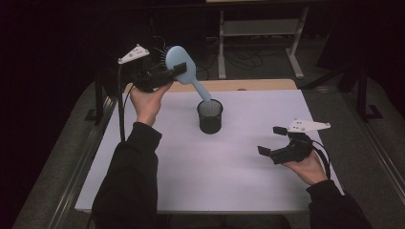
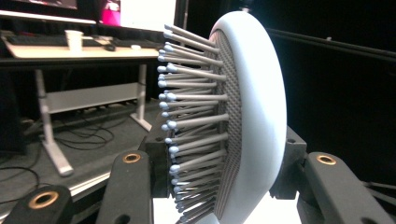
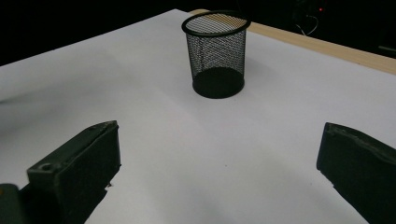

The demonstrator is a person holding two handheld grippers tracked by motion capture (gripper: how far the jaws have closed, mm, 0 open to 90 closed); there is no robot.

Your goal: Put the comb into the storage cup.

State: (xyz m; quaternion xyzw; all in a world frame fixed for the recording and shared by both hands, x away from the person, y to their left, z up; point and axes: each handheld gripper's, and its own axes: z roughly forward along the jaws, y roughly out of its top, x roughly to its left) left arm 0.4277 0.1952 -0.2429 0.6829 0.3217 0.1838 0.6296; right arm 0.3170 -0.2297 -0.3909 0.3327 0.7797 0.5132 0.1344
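Fingers of the left gripper (image 1: pixel 177 69) are clamped across the head of the pale blue hairbrush (image 1: pixel 180 61), whose long axis slants down and rightward so the handle tip sits at the rim of the black mesh cup (image 1: pixel 210 116). The right gripper (image 1: pixel 270 140) hangs with jaws wide apart and empty, well off to the cup's right over the white table (image 1: pixel 191 171), so the left is plainly nearer.

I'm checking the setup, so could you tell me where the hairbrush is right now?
In the high view the hairbrush is up left of centre, its head clamped in the left gripper, with its handle slanting down into the black mesh cup mid-table.
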